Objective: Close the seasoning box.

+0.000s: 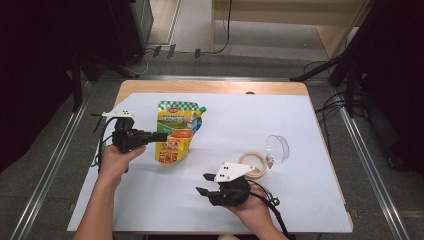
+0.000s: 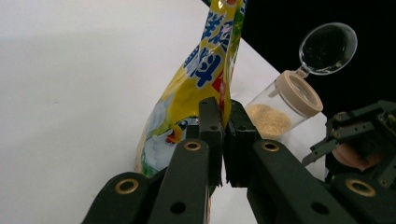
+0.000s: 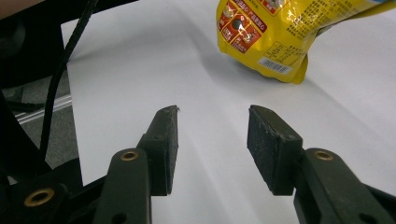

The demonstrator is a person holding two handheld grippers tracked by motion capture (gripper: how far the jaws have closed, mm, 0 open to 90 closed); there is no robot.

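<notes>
A yellow and green spouted pouch (image 1: pixel 176 131) lies on the white table left of centre. My left gripper (image 1: pixel 161 136) is shut on the pouch's left edge; in the left gripper view the jaws pinch the yellow pouch (image 2: pixel 198 81) at its rim, my left gripper (image 2: pixel 225 130) closed tight. A clear jar (image 1: pixel 255 166) with a beige rim and an open clear lid (image 1: pixel 277 147) lies on its side right of centre, with tan powder inside the jar (image 2: pixel 273 114). My right gripper (image 1: pixel 205 184) is open near the front, empty, its jaws (image 3: pixel 212 140) apart above bare table, pointing toward the pouch (image 3: pixel 275 35).
The white sheet (image 1: pixel 225 200) covers a wooden table (image 1: pixel 210 87). Metal rails run along the floor on both sides, and dark stands and cables sit at the back. The person's forearms enter from the front edge.
</notes>
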